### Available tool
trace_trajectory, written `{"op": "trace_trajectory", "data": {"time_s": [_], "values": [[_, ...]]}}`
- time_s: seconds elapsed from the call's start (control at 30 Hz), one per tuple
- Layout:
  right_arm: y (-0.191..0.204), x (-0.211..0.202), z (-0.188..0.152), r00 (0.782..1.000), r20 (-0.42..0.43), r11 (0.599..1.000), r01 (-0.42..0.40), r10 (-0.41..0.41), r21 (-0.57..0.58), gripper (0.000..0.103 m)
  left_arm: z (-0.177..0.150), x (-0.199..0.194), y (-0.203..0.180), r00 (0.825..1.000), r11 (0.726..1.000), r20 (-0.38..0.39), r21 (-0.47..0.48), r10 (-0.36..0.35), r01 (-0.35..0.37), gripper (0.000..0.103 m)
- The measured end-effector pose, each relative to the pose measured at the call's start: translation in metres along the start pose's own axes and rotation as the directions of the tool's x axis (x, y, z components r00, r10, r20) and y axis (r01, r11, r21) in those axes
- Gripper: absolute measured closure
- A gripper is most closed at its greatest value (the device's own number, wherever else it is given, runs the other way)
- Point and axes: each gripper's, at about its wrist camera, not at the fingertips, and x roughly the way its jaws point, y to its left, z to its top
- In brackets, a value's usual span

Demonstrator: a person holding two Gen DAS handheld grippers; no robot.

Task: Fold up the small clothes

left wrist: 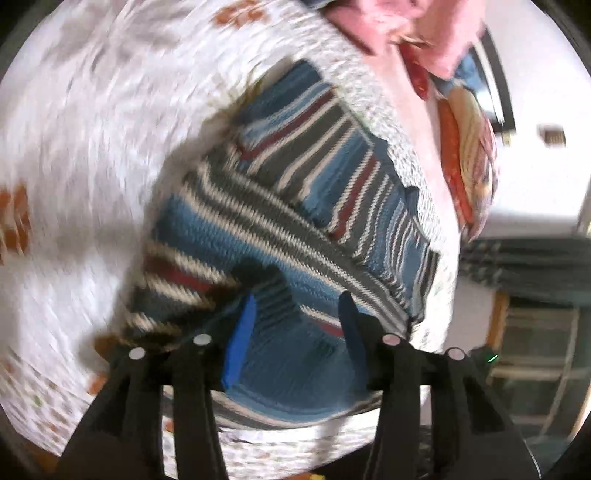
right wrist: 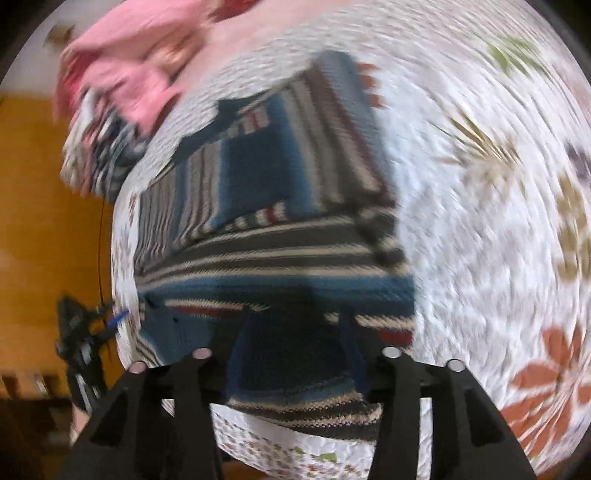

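A knitted sweater (left wrist: 295, 206) with blue, grey, white and red stripes lies on a white flowered quilt (left wrist: 92, 129), its parts folded over one another. My left gripper (left wrist: 298, 295) is open, its blue fingers (left wrist: 242, 343) spread over the sweater's near edge. In the right wrist view the same sweater (right wrist: 280, 192) fills the middle. My right gripper (right wrist: 297, 312) is open too, with dark fingers (right wrist: 352, 343) standing wide over the near hem. No cloth shows pinched in either one. Both views are motion-blurred.
A heap of pink clothes (left wrist: 406, 33) (right wrist: 136, 66) lies beyond the sweater. A red and cream cushion (left wrist: 469, 155) sits at the quilt's right side. The quilt's edge (right wrist: 122, 258) drops to an orange surface (right wrist: 44, 184), where the other gripper (right wrist: 81, 332) shows.
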Motion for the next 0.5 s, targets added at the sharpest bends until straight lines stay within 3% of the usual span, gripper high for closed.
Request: {"op": "trace_trajectory", "data": {"time_s": [0.07,0.13,0.27,0.33,0.5], "values": [[0.014,0.005,0.0,1.0,-0.021,0.995,0.013,-0.015,-0.095,0.048,-0.001,0.0,-0.012,0.998,0.991,0.009,0.119,0.059,-0.06,0.047],[0.026,0.016,-0.002,0.998,-0.052,0.986,0.023,-0.033,-0.167,0.044,-0.002,0.006,-0.022,0.992,0.964,0.015,0.235,0.127,-0.128,0.038],[0.034,0.036,-0.009,0.989,-0.096,0.966,0.082,-0.108,-0.246,0.043,-0.007,0.026,-0.03,0.968,0.881,0.016,0.411,0.25,-0.235,0.036],[0.033,0.045,-0.011,0.986,-0.115,0.962,0.09,-0.123,-0.258,0.043,-0.01,0.036,-0.032,0.957,0.841,0.018,0.473,0.288,-0.262,0.035],[0.027,0.066,-0.014,0.974,-0.157,0.951,0.115,-0.166,-0.288,0.042,-0.018,0.05,-0.038,0.955,0.776,0.017,0.578,0.297,-0.252,0.035]]}}
